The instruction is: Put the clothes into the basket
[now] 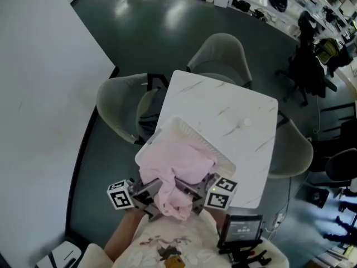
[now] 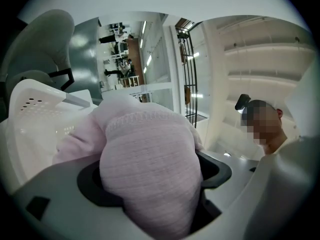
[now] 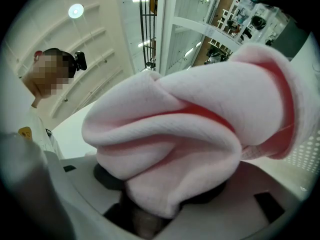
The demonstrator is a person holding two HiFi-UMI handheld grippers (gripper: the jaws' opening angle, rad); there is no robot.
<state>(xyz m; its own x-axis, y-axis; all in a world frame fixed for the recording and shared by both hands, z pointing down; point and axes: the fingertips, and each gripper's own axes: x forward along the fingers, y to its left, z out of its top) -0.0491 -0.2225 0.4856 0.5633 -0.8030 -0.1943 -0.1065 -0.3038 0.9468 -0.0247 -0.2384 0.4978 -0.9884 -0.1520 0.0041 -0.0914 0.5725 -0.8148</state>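
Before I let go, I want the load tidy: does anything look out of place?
Yes. The pink garment is only partly in the basket: its near end hangs over the rim toward the person, bunched in the left gripper and right gripper. The basket sits at the near edge of the table.

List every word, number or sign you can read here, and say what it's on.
No text is readable.
Black-and-white marker cube and its twin: square patterns only, no letters.
Small black screen device: display too blurred to read.
Pale pink knitted garment: no label visible.
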